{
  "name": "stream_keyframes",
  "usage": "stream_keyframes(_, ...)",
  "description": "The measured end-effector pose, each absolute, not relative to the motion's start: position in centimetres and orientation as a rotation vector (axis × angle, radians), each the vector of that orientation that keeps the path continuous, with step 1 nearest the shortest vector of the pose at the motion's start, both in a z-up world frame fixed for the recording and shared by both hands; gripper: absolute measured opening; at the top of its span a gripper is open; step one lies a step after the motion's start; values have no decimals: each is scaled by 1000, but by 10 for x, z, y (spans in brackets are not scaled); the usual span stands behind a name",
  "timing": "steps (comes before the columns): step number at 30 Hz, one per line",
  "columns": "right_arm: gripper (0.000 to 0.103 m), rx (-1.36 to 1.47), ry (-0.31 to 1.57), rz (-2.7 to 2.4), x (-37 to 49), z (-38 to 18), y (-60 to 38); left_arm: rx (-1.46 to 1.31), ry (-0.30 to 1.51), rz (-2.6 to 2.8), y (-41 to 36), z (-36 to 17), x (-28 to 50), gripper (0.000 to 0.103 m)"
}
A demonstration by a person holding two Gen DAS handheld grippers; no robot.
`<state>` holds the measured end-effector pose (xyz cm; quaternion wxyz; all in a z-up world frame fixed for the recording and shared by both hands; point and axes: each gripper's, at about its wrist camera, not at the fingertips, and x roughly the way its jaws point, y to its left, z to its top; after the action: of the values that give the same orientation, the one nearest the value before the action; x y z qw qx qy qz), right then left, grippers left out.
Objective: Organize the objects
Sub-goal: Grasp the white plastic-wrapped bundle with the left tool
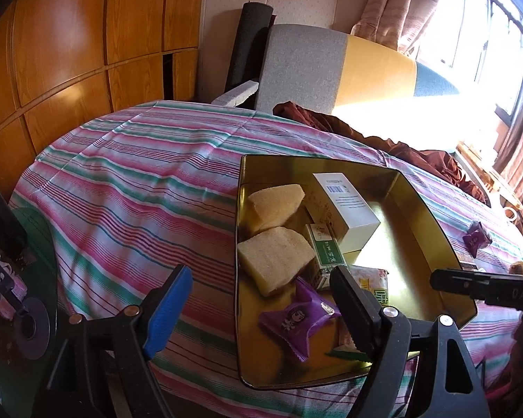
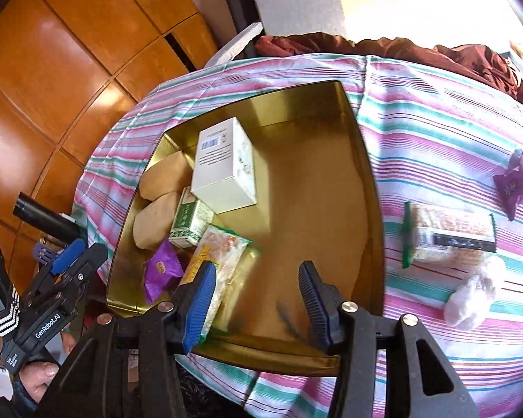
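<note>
Right claw (image 2: 258, 299): jaws apart, nothing between them, angled down over the shallow gold metal tin (image 2: 369, 181). Left claw (image 1: 261, 308): jaws wide apart, empty, straddling the tin's near-left wall. The tin sits on the striped-cloth worktop (image 2: 436, 132), holding a white carton (image 2: 223, 170) and purple sachet (image 2: 162, 268).

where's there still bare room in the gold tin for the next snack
The gold tin is bare along its right wall and far corner, right of the white box. Its left side is crowded: sponge cakes, green carton, purple candy.
</note>
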<state>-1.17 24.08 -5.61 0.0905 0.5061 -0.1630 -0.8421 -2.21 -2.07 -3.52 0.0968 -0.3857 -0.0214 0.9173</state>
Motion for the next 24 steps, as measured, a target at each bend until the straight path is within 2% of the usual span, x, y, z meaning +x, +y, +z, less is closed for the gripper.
stream_keyframes(4,50,1511,-550,-2581,-6,-50,282,-1126,-26,2697,-9,-33,-19,86)
stream_keyframes(14,50,1524,-768,-2856,19,-32,418,-1135,-26,2619,15,-28,-23,87)
stream_keyframes(19,50,1445,-1037,-3070,52,-24,501,-1088,24,2523,46,-22,-21,87)
stream_keyframes(24,50,1301,-1460,-3121,92,-44,557,-1033,117,2399,98,-12,-17,87)
